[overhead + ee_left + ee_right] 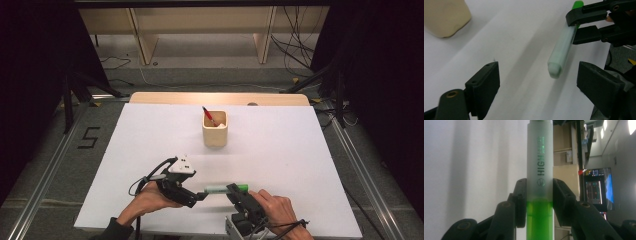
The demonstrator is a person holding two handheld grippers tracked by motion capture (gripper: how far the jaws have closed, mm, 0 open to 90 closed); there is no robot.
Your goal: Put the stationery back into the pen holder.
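The tool [539, 202] clamps a green highlighter [540, 170] above white table [474, 170].

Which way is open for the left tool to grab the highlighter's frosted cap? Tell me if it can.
Probably yes. The left tool is open, its jaws straddling the highlighter's cap end head-on. The right tool grips farther up the barrel, leaving the cap free, with nothing between.
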